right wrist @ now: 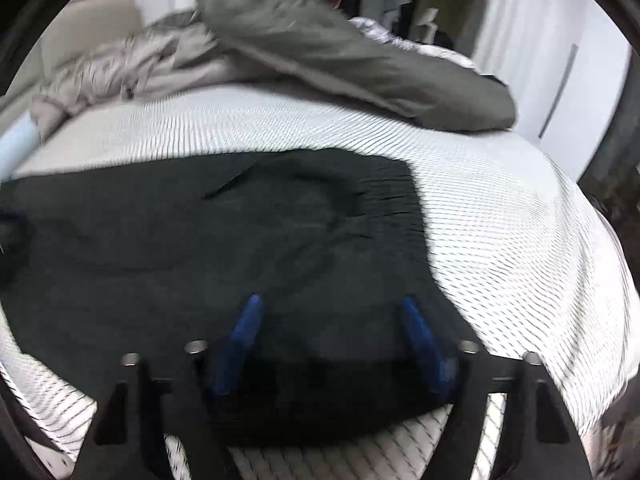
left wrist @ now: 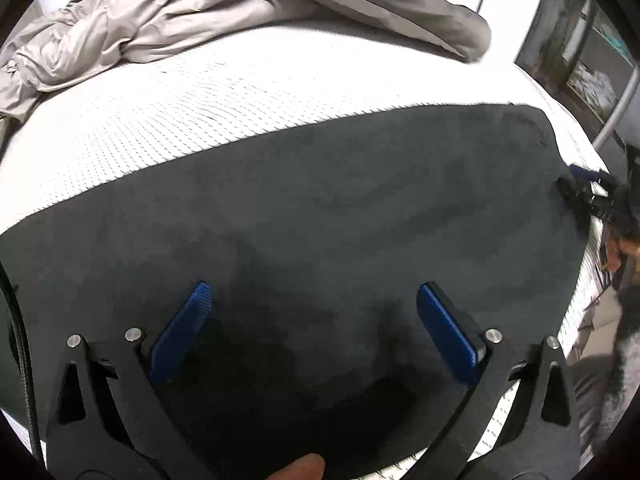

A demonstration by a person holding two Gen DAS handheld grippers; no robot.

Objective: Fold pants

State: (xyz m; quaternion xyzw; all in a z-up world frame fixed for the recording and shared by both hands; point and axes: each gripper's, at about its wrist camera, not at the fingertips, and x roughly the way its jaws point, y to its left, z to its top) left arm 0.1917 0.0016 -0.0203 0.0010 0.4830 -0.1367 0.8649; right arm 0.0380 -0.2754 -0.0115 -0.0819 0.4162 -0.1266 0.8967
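A bed (left wrist: 224, 92) with a white, finely patterned cover fills both views. At its far side lies a rumpled pale grey blanket (left wrist: 120, 36), partly overlapped by a darker olive-grey duvet (right wrist: 340, 64). Beyond the bed stand white walls and a dim doorway.

One pair of dark pants (left wrist: 320, 208) lies on one bed (left wrist: 200, 112). One grey crumpled blanket (left wrist: 160, 20) sits at the far side of the bed. There are two grippers: the left gripper (left wrist: 314, 312) and the right gripper (right wrist: 332, 320). Each has two blue fingers (left wrist: 180, 336), so four fingers in all.
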